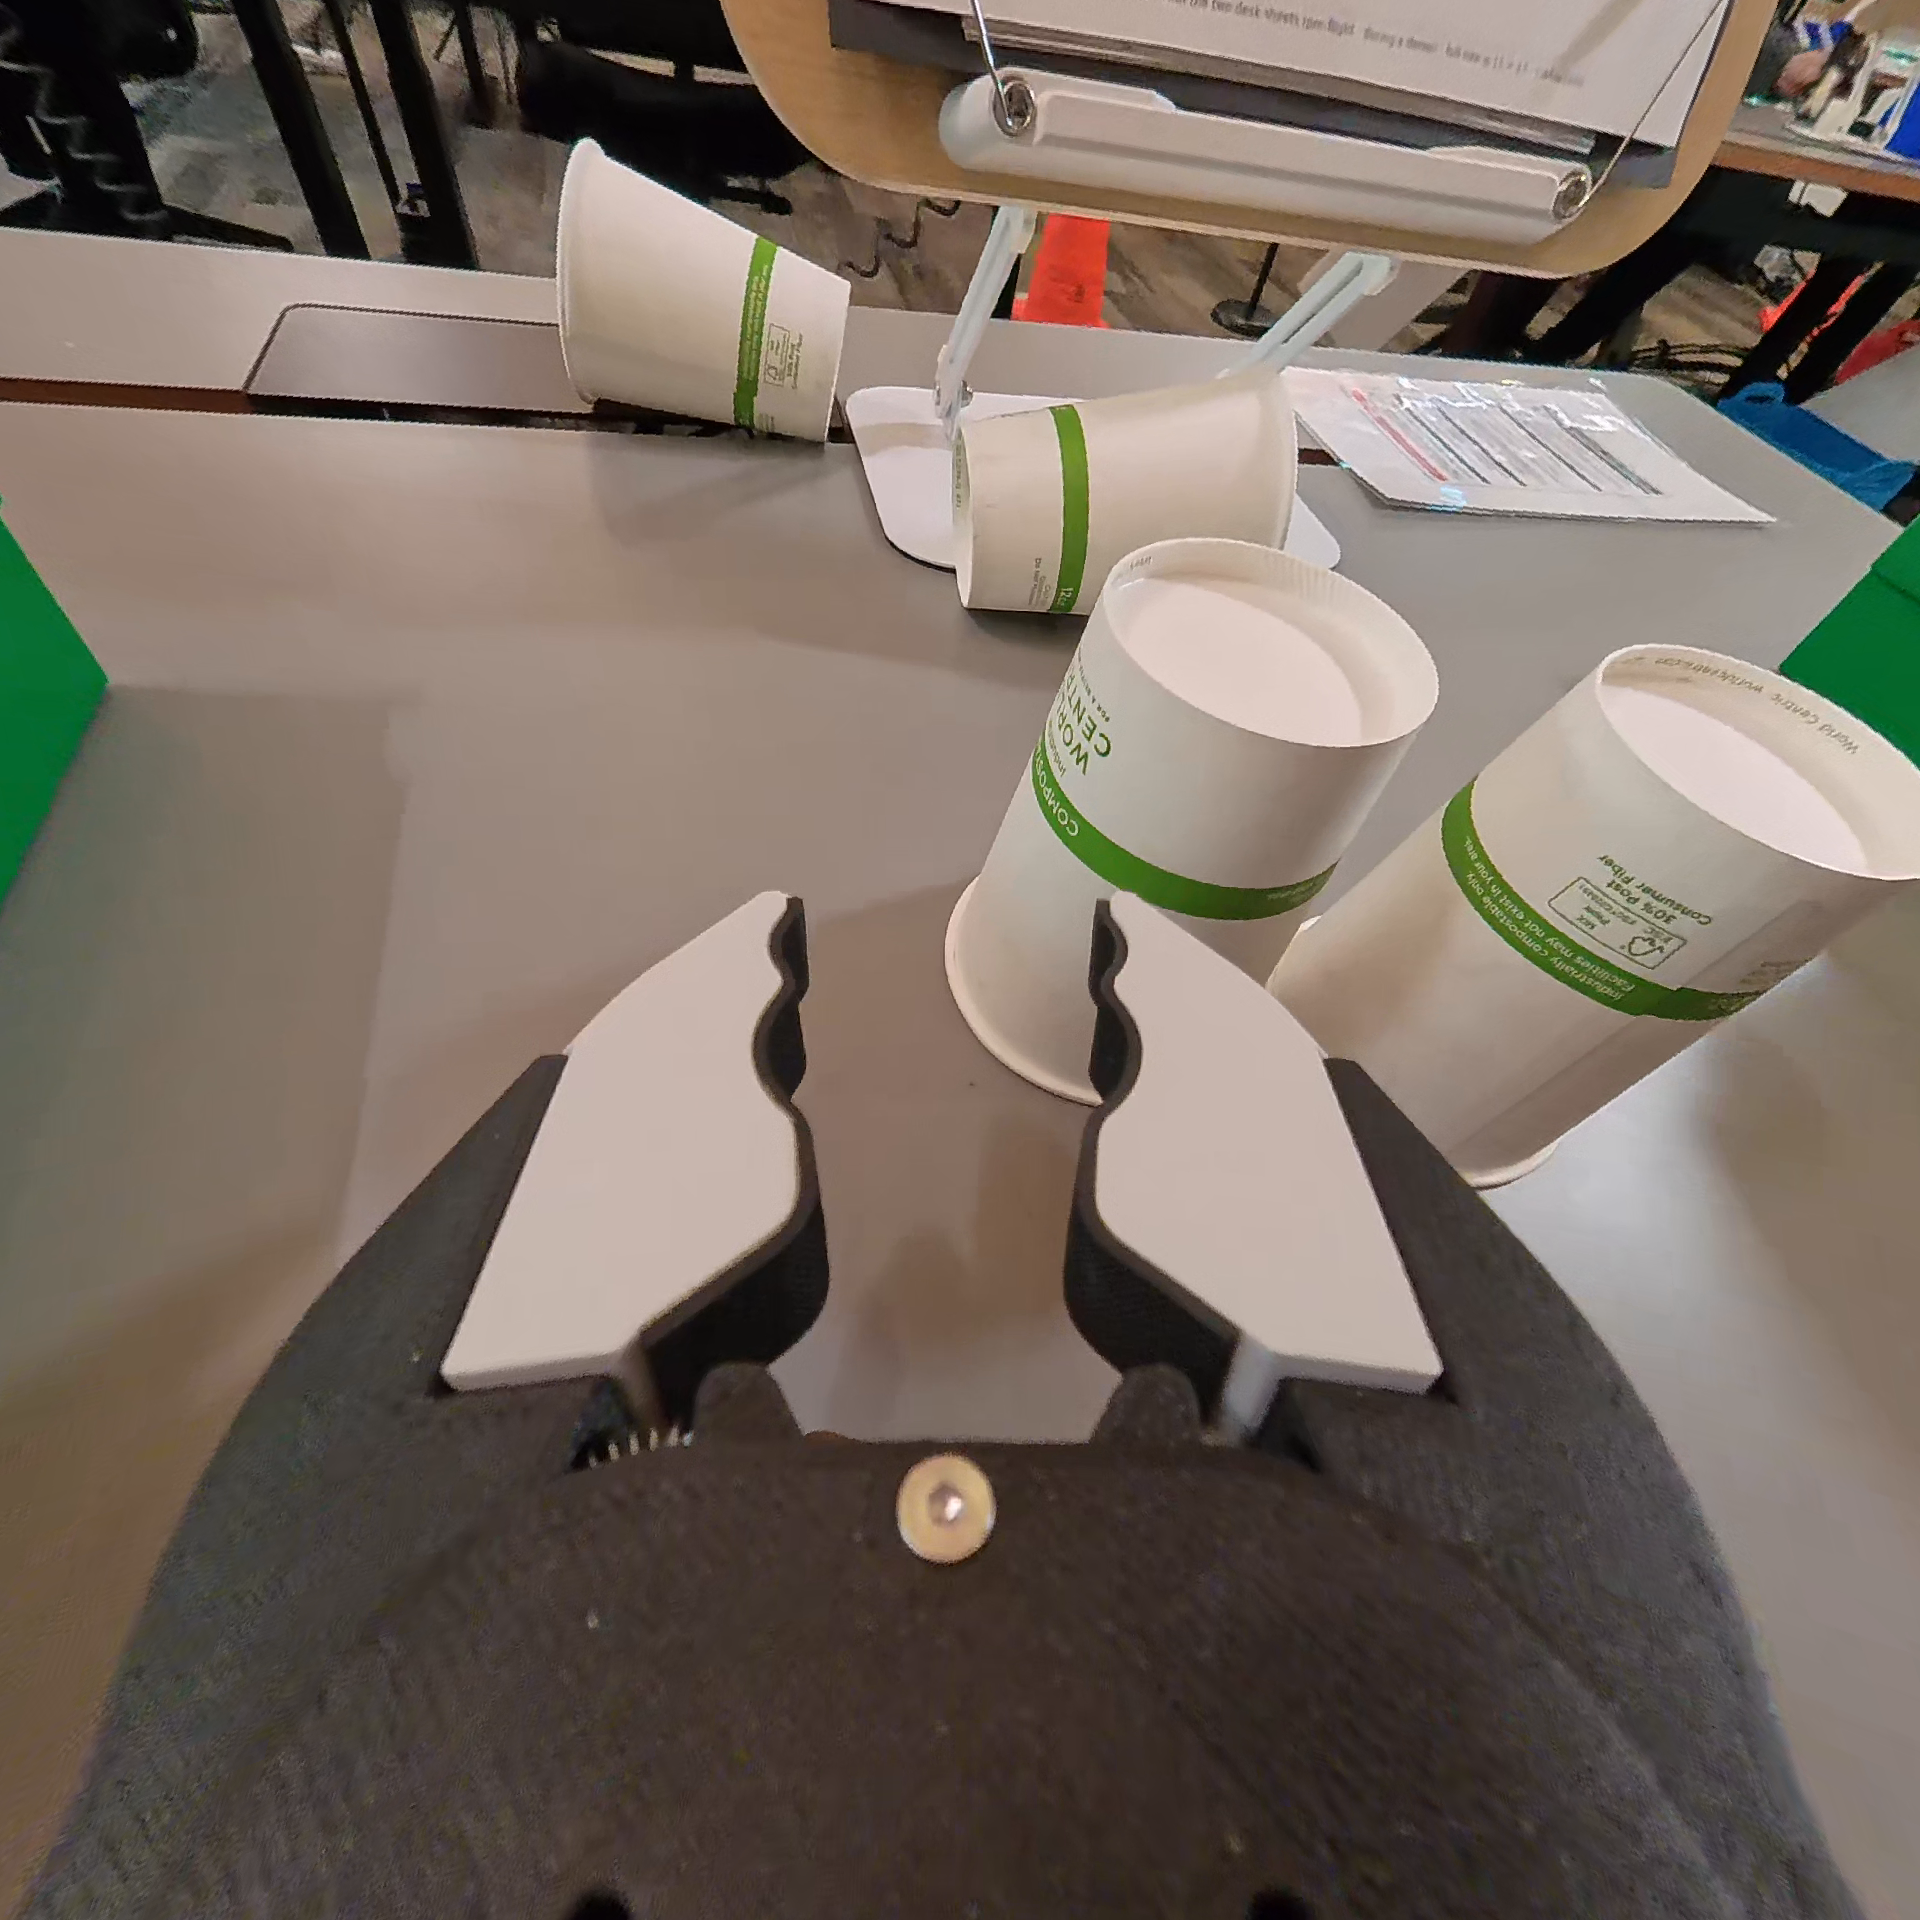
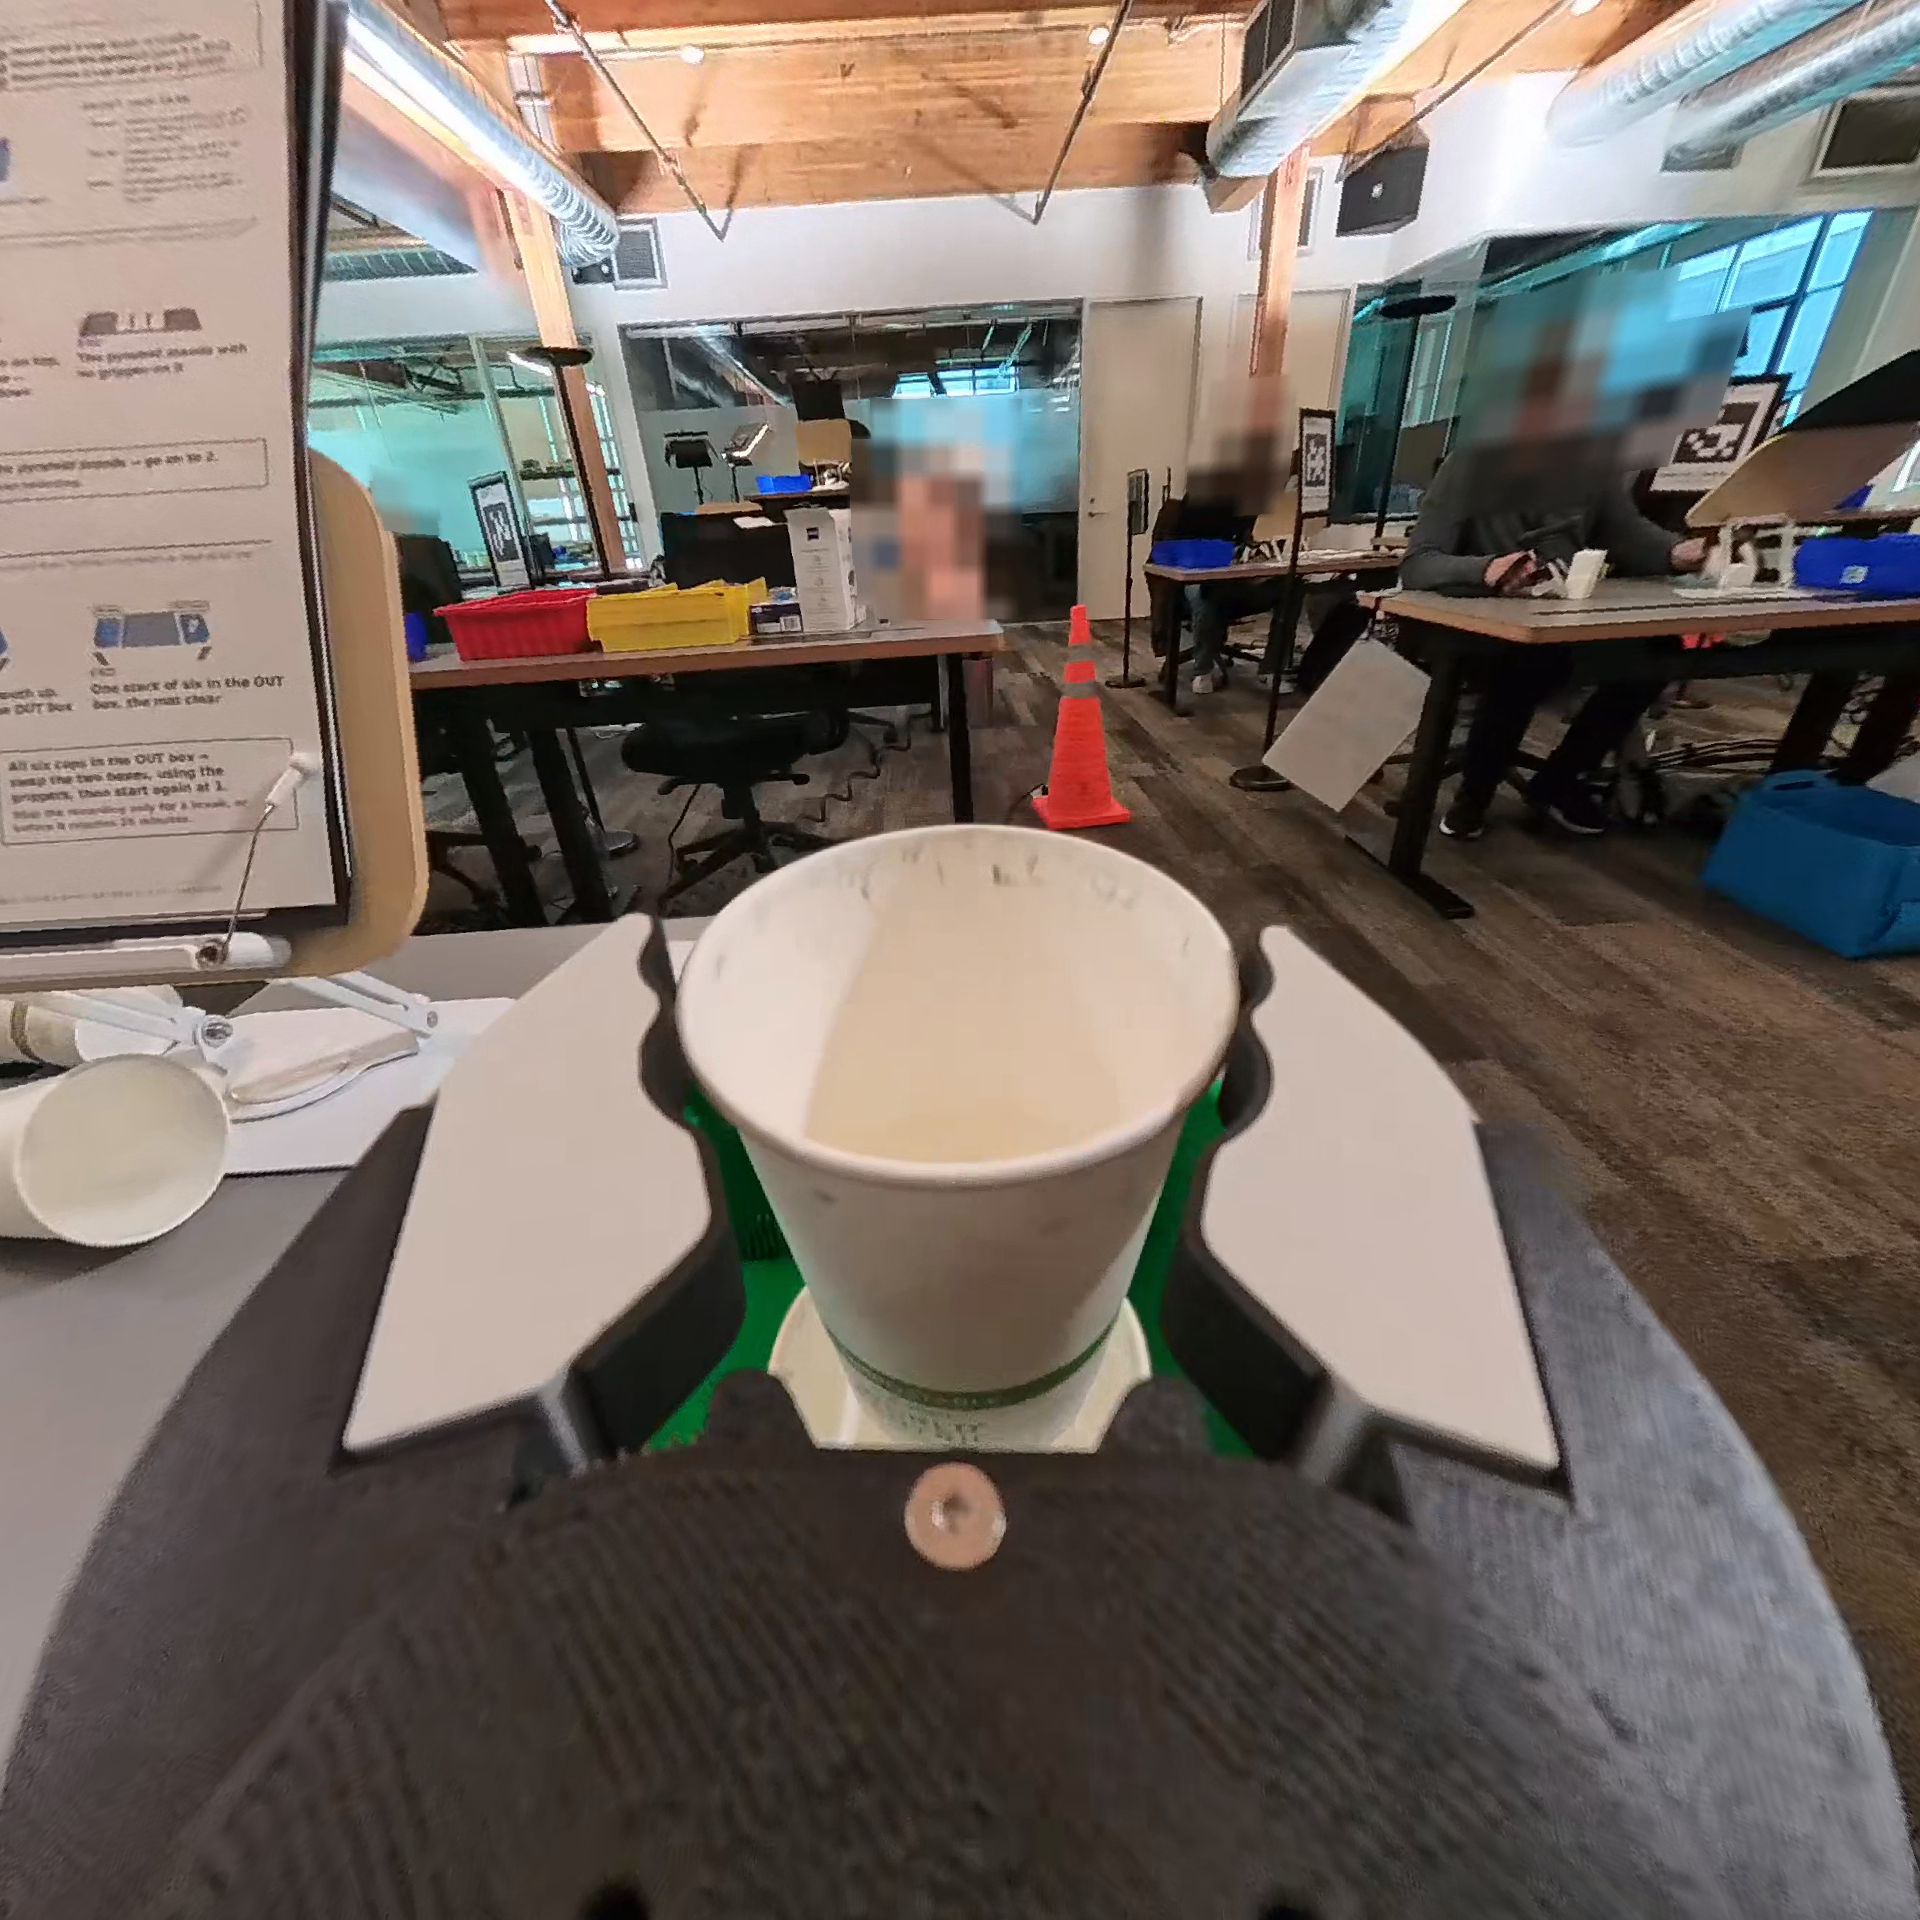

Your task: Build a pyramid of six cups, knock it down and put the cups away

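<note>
In the left wrist view, my left gripper (image 1: 945, 935) is open and empty, low over the grey table (image 1: 520, 779). Just ahead and to its right, a white paper cup with a green band (image 1: 1195, 810) stands upside down, with a second upside-down cup (image 1: 1621, 904) beside it. Two more cups lie on their sides farther back (image 1: 1122, 488) (image 1: 696, 291). In the right wrist view, my right gripper (image 2: 958, 940) is shut on an upright paper cup (image 2: 956, 1174), its fingers touching the rim on both sides. Below it, another cup's rim (image 2: 805, 1382) shows inside a green box (image 2: 727, 1340).
A document stand with a printed sheet (image 1: 1247, 156) (image 2: 156, 468) rises at the table's back. Green boxes sit at the left (image 1: 42, 686) and right (image 1: 1860, 623) edges. A laminated sheet (image 1: 1507, 447) lies back right. A cup on its side (image 2: 114, 1153), an orange cone (image 2: 1081, 727), other tables and seated people are beyond.
</note>
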{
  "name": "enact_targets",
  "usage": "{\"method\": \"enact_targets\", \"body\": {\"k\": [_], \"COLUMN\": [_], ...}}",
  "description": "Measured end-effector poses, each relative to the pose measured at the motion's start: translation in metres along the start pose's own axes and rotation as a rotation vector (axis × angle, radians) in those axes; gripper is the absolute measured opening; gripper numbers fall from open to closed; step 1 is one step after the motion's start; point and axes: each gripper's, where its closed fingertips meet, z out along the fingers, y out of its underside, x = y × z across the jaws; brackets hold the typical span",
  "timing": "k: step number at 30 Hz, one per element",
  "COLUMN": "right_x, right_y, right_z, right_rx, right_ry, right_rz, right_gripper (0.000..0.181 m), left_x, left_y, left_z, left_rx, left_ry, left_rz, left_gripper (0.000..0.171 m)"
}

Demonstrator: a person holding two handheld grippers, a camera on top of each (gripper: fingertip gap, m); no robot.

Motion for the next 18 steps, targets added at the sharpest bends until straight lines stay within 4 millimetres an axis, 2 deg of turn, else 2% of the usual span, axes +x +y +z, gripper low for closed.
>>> {"method": "enact_targets", "body": {"k": [7,12,15,18], "right_x": [-0.003,-0.006,-0.004,-0.004], "right_y": [0.026,0.039,0.046,0.046], "right_z": [0.004,0.005,0.003,-0.002], "right_rx": [-0.065,-0.115,-0.149,-0.162], "right_ry": [-0.017,-0.018,-0.007,-0.009], "right_rz": [0.01,0.008,0.005,-0.004], "right_gripper": [0.104,0.106,0.115,0.117], "left_x": [0.0,0.001,0.001,0.001], "left_y": [0.001,0.002,0.002,0.001], "left_z": [0.001,0.001,0.001,0.0], "left_rx": [-0.004,-0.007,-0.009,-0.007], "left_ry": [0.0,0.003,0.002,0.002], "left_rz": [0.005,0.008,0.01,0.009], "left_gripper": [0.054,0.054,0.053,0.053]}}
